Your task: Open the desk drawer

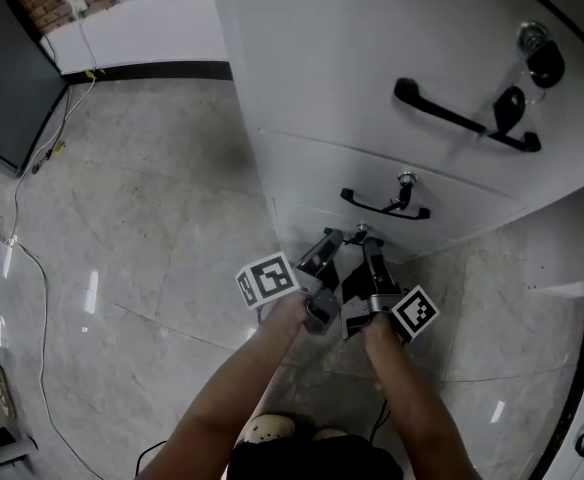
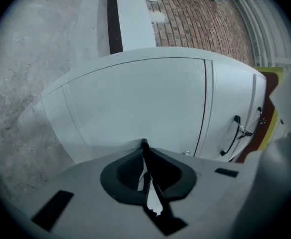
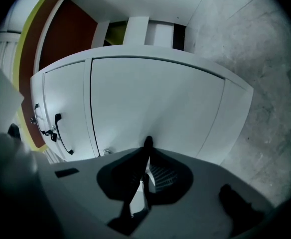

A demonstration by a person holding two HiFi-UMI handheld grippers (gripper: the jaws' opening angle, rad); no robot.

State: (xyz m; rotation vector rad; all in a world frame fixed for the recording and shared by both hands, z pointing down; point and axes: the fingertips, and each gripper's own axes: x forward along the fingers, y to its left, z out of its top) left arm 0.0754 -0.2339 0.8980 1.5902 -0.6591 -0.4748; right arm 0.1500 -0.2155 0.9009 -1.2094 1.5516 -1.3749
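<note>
Progress: nothing done yet. Every front of the white drawer unit sits flush and shut, so the whole pull is left.
Left tongs: pressed together and empty, in my left gripper view as well.
Right tongs: also pinched shut on nothing, confirmed in my right gripper view.
Tongs together: side by side at lower centre of the head view, tips near the foot of the unit.
Desk drawer: right of centre in the head view. I take the middle front as the target (a guess, since the task does not say which).
Middle handle: a thin black bar just above the tips, apart from them.
Top handle: larger, at upper right, well apart.
Gripper views: a plain white front fills the centre of each. A handle shows at the right edge of the left one and at the left edge of the right one.
Next, I judge: part one pair and close it on a handle.
</note>
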